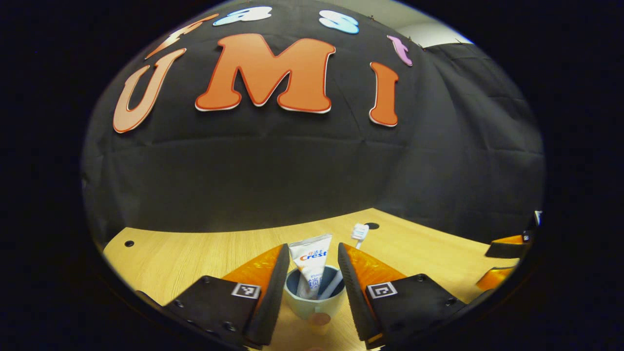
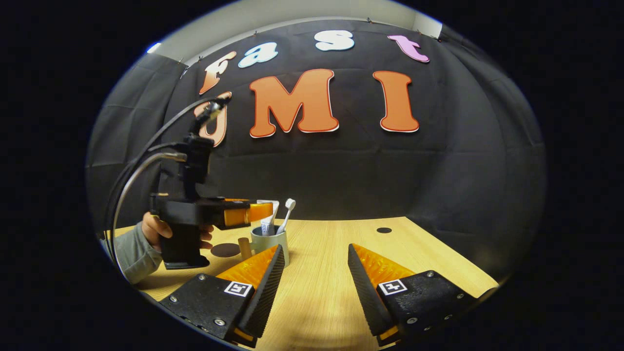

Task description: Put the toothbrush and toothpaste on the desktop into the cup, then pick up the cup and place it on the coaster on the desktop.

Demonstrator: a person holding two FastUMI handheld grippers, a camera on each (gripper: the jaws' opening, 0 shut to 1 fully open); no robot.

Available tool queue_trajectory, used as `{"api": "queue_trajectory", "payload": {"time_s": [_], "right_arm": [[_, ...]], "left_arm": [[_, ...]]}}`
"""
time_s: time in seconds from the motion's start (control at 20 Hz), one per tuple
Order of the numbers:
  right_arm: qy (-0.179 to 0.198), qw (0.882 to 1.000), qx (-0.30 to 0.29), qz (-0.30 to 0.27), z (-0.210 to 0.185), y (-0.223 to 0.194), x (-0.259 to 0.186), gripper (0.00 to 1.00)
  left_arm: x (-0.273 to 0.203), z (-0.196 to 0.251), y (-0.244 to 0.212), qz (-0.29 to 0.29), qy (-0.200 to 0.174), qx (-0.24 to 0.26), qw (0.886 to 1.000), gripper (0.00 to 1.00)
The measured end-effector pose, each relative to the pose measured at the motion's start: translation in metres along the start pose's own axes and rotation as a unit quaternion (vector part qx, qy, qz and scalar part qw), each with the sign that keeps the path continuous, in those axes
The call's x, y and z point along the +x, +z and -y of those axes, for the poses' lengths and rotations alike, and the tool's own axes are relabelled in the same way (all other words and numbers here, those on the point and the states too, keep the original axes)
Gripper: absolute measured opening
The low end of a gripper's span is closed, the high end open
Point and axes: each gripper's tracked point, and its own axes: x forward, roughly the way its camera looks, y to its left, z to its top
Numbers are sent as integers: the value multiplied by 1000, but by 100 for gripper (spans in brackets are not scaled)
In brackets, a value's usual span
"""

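A pale cup [image 1: 314, 304] with a dark blue inside stands on the wooden desktop [image 1: 185, 258]. A white toothpaste tube [image 1: 312, 265] and a white toothbrush [image 1: 360, 232] stand in it. My left gripper [image 1: 312, 287] is open, one finger on each side of the cup's mouth and the tube. In the right gripper view the left gripper [image 2: 265, 211], held by a hand [image 2: 155, 229], hovers just above the cup [image 2: 270, 242], with the toothbrush [image 2: 287, 210] sticking up. A dark round coaster [image 2: 225, 250] lies left of the cup. My right gripper [image 2: 312, 273] is open over bare wood.
A short tan stub [image 2: 245, 248] stands at the cup's left side, between it and the coaster. Small dark holes [image 2: 384, 229] mark the desktop [image 2: 331, 253] near the black cloth wall. The right gripper [image 1: 507, 248] shows at the right edge of the left gripper view.
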Motion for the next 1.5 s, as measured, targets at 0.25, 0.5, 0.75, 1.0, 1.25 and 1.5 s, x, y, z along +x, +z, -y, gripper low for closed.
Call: {"api": "queue_trajectory", "payload": {"time_s": [0.25,0.5,0.75,1.0,1.25,1.5], "right_arm": [[4,1000,-4,-14,-22,3,16,79],[14,999,-12,-45,-49,4,38,80],[22,992,24,-121,-77,-7,63,79],[32,975,68,-210,-108,-19,84,78],[-1,952,80,-296,-111,-39,100,78],[-8,933,86,-348,-123,-50,114,78]], "left_arm": [[-35,-20,18,15,8,12,1000,82],[-74,-61,30,38,42,10,998,97],[-106,-107,39,59,87,11,994,100],[-128,-139,33,68,122,-2,990,97],[-138,-167,21,74,136,-34,987,100],[-148,-187,10,70,148,-49,985,96]]}}
